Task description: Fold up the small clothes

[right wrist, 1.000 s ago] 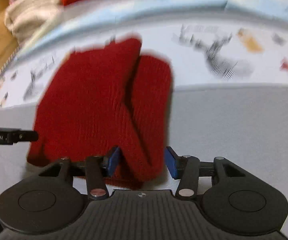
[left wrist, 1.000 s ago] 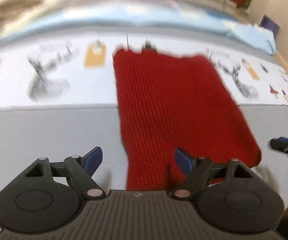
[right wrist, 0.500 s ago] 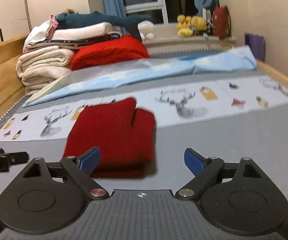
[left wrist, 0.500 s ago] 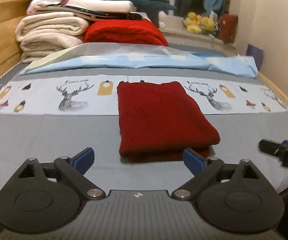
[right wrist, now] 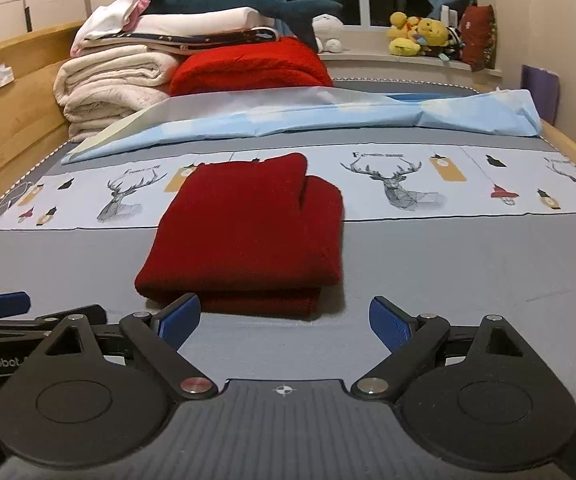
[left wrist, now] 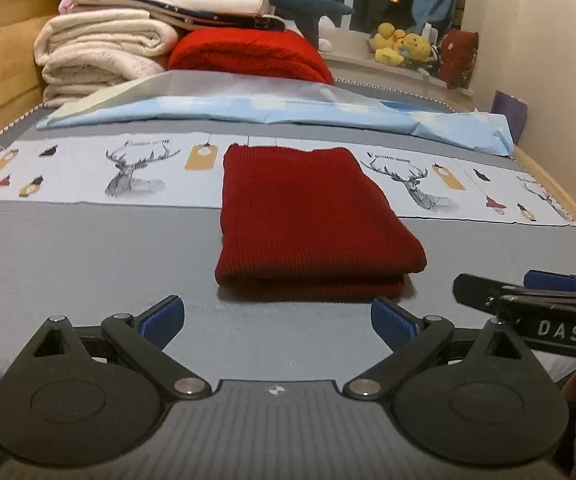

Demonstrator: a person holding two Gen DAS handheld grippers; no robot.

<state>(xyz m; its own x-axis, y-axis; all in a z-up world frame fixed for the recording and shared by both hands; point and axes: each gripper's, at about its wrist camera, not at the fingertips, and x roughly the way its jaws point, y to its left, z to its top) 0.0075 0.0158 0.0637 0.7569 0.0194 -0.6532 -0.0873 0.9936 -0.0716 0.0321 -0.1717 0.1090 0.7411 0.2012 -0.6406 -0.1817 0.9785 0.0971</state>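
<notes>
A dark red knitted garment (left wrist: pixel 311 220) lies folded into a thick rectangle on the grey bedsheet (left wrist: pixel 88 248), its far edge on the deer-print strip. In the right wrist view the same garment (right wrist: pixel 248 236) shows a tucked fold near its far right corner. My left gripper (left wrist: pixel 278 318) stands open just short of the garment's near edge, with nothing between its blue pads. My right gripper (right wrist: pixel 284 318) is open too, back from the near edge and empty. Each gripper shows at the side of the other's view: the right gripper (left wrist: pixel 535 300), the left gripper (right wrist: pixel 4 312).
A light blue sheet (left wrist: pixel 272 108) lies folded across the bed behind the garment. Stacked cream blankets (left wrist: pixel 100 52), a red blanket (left wrist: pixel 248 56) and a plush shark (right wrist: pixel 240 0) fill the far end. Wooden bed rails (right wrist: pixel 12 112) run along both sides. Plush toys (right wrist: pixel 419 34) sit on the windowsill.
Both grippers pulled back from the garment and tilted up, so the far bed shows now. The right jaws, around a fold a second ago, have opened wide and left the garment lying folded.
</notes>
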